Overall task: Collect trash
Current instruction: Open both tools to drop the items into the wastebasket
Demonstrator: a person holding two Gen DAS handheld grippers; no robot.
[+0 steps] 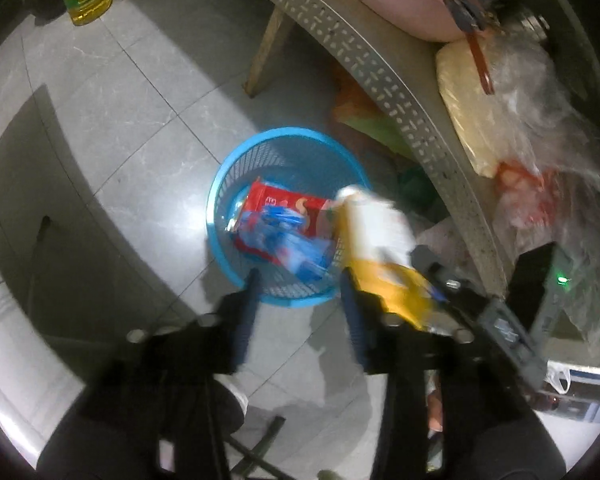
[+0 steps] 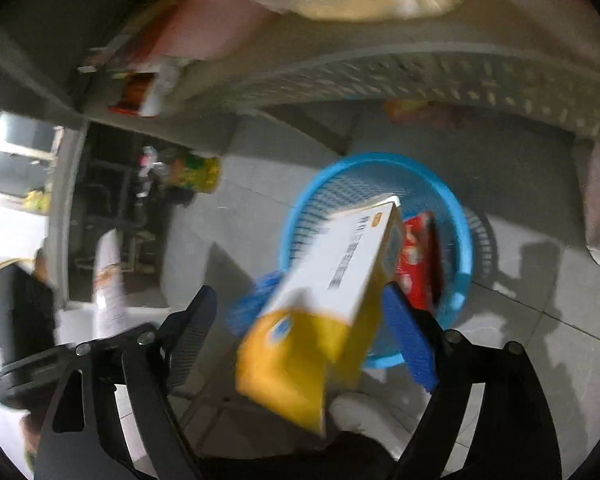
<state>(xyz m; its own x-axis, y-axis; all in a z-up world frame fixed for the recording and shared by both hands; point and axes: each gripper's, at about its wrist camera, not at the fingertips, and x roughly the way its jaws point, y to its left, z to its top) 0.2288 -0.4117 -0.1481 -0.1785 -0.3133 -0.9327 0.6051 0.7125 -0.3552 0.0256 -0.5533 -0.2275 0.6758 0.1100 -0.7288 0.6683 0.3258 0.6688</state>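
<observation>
Grippers angled down over blue basket (image 1: 220,184), left gripper (image 1: 300,292) open, right gripper (image 2: 300,312) around box (image 2: 340,272)

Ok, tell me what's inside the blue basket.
Inside the blue basket lies a red packet with a blurred blue wrapper over it. The white-and-yellow box covers the basket's right side, so anything beneath it stays hidden.

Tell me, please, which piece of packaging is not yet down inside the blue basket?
The white-and-yellow box: it sits between the right hand-held gripper's fingers above the basket, while the red packet lies inside.
</observation>
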